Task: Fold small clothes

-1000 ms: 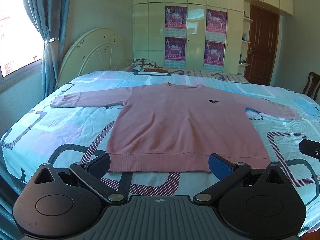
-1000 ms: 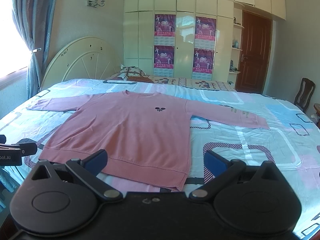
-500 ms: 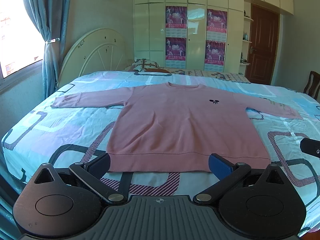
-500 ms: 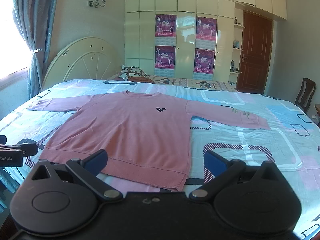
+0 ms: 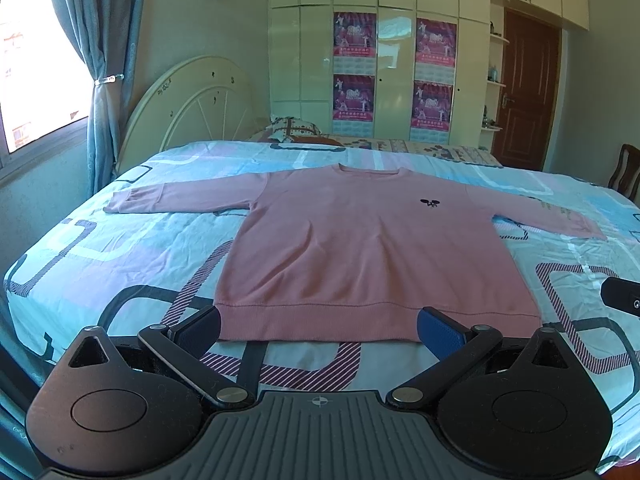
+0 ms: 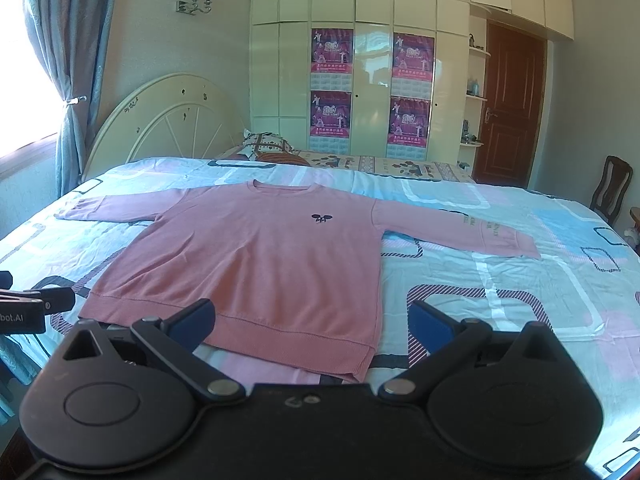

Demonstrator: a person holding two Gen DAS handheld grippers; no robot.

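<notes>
Both wide apart: left gripper (image 5: 319,330) before sweater (image 5: 368,248) hem, right gripper (image 6: 311,322) beside hem corner; sleeve lettering (image 6: 486,230) legible rightward only.

Both pictures are lit brightly by daylight from the window (image 5: 28,80) on the left, which is washed out white, glare is seen on the shiny cupboard doors (image 6: 372,80), straight lines are bent near the edges, and the corners are darkened.

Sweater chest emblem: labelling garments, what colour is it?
Dark, near black, on the pink sweater; emblem clearest in right wrist view.
</notes>
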